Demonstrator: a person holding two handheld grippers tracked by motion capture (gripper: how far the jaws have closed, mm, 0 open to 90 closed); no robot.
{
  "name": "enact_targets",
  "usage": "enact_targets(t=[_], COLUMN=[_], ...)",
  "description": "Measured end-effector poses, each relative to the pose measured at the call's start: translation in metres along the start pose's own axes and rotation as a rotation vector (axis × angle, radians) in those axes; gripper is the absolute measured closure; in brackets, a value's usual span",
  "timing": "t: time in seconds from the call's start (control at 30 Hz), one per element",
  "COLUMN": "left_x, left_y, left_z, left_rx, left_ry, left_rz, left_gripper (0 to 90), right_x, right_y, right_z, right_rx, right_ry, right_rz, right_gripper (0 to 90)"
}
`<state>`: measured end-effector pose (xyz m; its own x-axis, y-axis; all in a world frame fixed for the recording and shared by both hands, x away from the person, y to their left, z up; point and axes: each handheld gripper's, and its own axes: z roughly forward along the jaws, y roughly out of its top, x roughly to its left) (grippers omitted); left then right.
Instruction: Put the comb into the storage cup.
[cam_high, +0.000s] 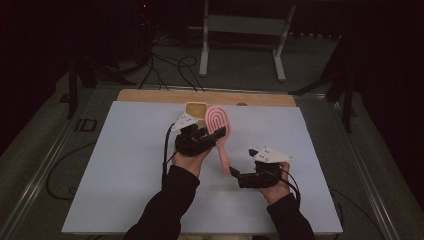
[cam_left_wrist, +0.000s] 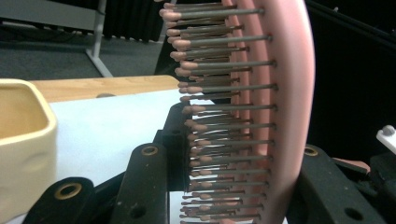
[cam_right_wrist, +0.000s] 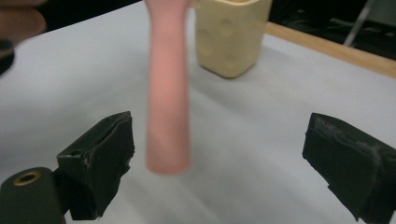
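- Left tongs (cam_high: 216, 134): pinching the head of the pink hairbrush (cam_high: 219, 125). In the left gripper view one jaw sits on the bristle side and the other behind the pink back, with the brush head (cam_left_wrist: 261, 112) between them.
- Right tongs (cam_right_wrist: 224, 163): spread wide, gripping nothing. The brush handle (cam_right_wrist: 168, 93) hangs between the two jaws, nearer the left one in the right gripper view; cannot tell whether it touches that jaw.
- Hairbrush: held up off the bench, head up by the left tongs, handle slanting down toward the right tongs (cam_high: 234, 172). Handle end is blurred in the right gripper view.
- Cream square cup (cam_high: 196, 111): stands upright on the bench just behind the left hand (cam_high: 192, 150), open top up, dimpled sides visible in the right gripper view (cam_right_wrist: 231, 35).
- Right hand (cam_high: 272, 182): well right of the left, low over the white bench sheet (cam_high: 125, 165).
- Bench: white sheet over a wooden top, wood strip (cam_high: 150, 96) showing along the far edge.
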<state>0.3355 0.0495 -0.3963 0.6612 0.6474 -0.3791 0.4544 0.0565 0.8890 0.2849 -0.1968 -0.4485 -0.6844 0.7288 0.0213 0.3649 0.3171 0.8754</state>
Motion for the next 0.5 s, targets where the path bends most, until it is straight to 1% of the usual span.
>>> enact_targets(t=[0.03,0.1,0.13,0.2,0.23,0.27,0.37,0.4,0.5], left_x=[0.000,0.001,0.002,0.003,0.003,0.004,0.005,0.006,0.007], left_y=[0.001,0.003,0.005,0.007,0.008,0.009,0.010,0.012,0.013], left_z=[-0.001,-0.004,-0.005,-0.007,-0.008,-0.010,-0.011,-0.012,-0.013], left_rx=[-0.003,-0.007,-0.010,-0.015,-0.013,-0.016,-0.010,-0.006,-0.009], left_ry=[0.003,0.006,0.009,0.016,0.018,0.024,0.028,0.034,0.038], left_rz=[-0.001,0.003,0.005,0.008,0.011,0.013,0.021,0.024,0.024], left_gripper=[64.5,64.5,64.5,64.5,64.5,64.5,64.5,64.5,64.5], right_x=[-0.003,-0.007,-0.011,-0.013,-0.015,-0.018,-0.020,-0.021,-0.022], right_y=[-0.004,-0.010,-0.018,-0.021,-0.025,-0.029,-0.032,-0.035,-0.038], right_z=[-0.002,-0.004,-0.007,-0.008,-0.010,-0.014,-0.018,-0.022,-0.024], right_rx=[-0.015,-0.009,-0.024,-0.029,-0.034,-0.053,-0.066,-0.072,-0.084], right_ry=[-0.008,-0.014,-0.029,-0.033,-0.038,-0.039,-0.036,-0.046,-0.055], right_rz=[0.005,0.022,0.032,0.032,0.045,0.051,0.057,0.057,0.058], right_gripper=[8.8,8.8,8.8,8.8,8.8,10.5,10.5,10.5,10.5])
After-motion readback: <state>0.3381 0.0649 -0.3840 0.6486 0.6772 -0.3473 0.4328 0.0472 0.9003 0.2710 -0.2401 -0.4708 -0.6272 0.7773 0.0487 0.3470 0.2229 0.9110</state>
